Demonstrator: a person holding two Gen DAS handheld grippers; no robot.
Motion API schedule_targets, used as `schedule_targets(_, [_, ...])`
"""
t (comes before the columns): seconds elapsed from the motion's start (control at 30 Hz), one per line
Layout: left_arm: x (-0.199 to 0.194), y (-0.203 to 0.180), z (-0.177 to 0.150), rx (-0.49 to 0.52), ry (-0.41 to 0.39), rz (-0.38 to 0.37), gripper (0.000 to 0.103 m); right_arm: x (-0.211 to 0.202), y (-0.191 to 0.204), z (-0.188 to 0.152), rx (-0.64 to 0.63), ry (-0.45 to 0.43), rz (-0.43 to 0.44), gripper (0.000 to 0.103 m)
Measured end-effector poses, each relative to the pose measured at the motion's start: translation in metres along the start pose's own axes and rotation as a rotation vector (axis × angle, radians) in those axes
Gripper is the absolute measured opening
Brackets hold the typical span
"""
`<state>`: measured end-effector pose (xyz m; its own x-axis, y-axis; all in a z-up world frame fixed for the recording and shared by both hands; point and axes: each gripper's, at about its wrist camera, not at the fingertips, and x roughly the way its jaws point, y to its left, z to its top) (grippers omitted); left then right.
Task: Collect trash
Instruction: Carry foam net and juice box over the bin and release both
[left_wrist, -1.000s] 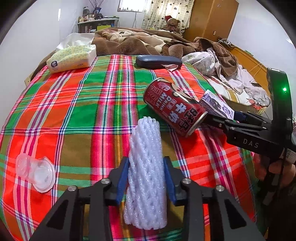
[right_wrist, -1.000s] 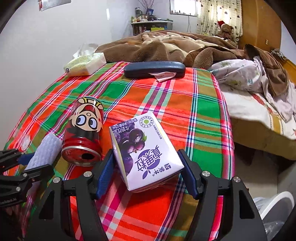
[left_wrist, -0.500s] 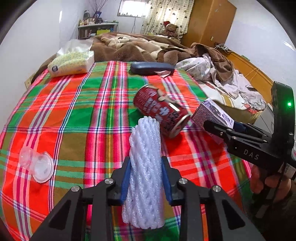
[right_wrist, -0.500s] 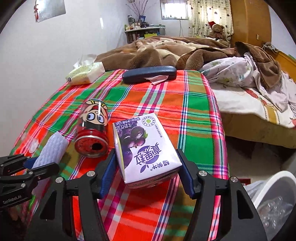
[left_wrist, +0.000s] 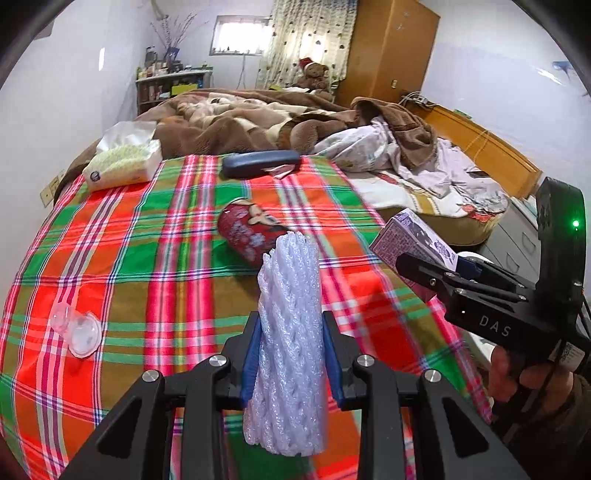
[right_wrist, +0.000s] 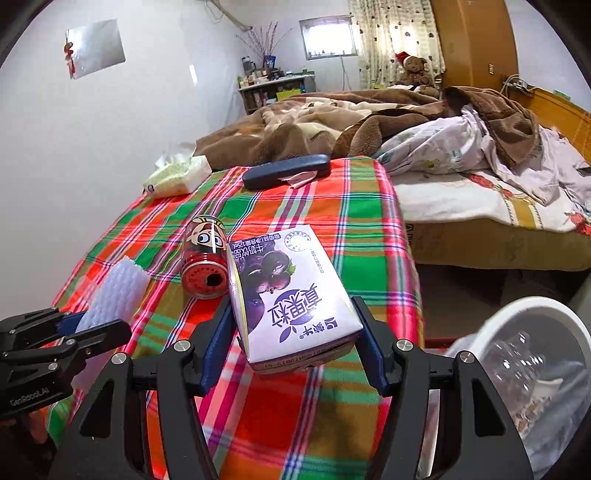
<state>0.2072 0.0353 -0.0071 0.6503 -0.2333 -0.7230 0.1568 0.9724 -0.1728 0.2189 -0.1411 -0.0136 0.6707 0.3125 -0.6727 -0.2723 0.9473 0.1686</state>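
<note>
My left gripper (left_wrist: 290, 354) is shut on a white foam net sleeve (left_wrist: 290, 332) and holds it above the plaid tablecloth (left_wrist: 147, 258); the sleeve also shows in the right wrist view (right_wrist: 114, 291). My right gripper (right_wrist: 295, 347) is shut on a purple milk carton (right_wrist: 288, 295), lifted near the table's right edge; the carton also shows in the left wrist view (left_wrist: 413, 236). A red drink can (left_wrist: 247, 232) lies on its side on the cloth, also in the right wrist view (right_wrist: 203, 262). A clear plastic cup lid (left_wrist: 77, 328) lies at the left.
A white trash bin (right_wrist: 532, 354) with a clear liner stands on the floor at the right of the table. A tissue pack (left_wrist: 123, 166) and a dark blue case (left_wrist: 260, 164) lie at the table's far end. A bed (right_wrist: 480, 192) lies beyond.
Both grippers have lifted and drawn back from the table with their items. The can now lies farther off on the cloth. The trash bin has come into the right wrist view.
</note>
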Motion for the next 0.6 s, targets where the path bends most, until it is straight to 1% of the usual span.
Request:
schedule_targets(0.3, [-0.019,-0.045,-0.003,0.072,-0.036,-0.051,0.032,-0.044,-0.019,-0.011,0.043,-0.073,-0.04,0.062])
schedule_targets(0.47, [-0.024,-0.072,-0.005,0.109,-0.046,-0.092,0.032,-0.069,-0.033,-0.021,0.059,-0.108,-0.086,0.062])
schedule_targets(0.6, [-0.027,-0.101,-0.008,0.155,-0.05,-0.13,0.032,-0.087,-0.049,-0.029,0.098,-0.135,-0.122,0.062])
